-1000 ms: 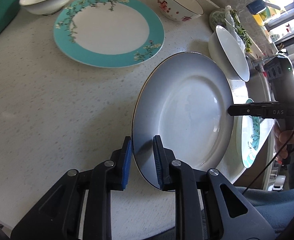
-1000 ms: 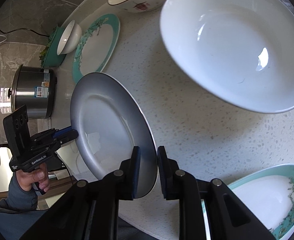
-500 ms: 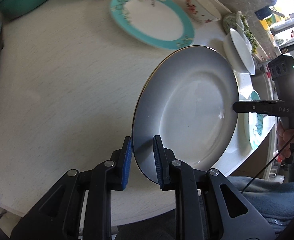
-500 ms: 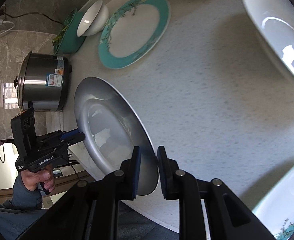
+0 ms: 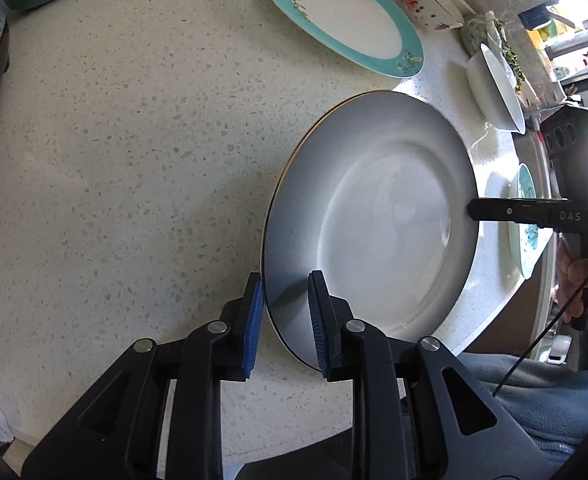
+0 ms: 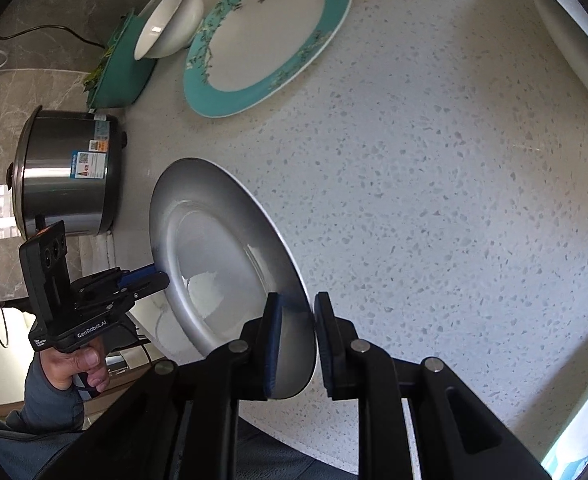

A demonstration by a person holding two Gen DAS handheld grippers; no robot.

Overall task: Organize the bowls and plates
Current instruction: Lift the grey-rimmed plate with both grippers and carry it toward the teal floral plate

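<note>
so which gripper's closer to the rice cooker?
Left. The left gripper clamps the grey plate's rim on the rice cooker's side; the right gripper clamps the opposite rim.

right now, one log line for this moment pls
step: carrying grey plate | left gripper: shut on rim | right gripper: shut on opposite rim | plate: above counter

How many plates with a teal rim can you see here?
2. One teal-rimmed plate lies flat at the counter's far side; another sits at the near right edge, partly hidden behind the right gripper.
</note>
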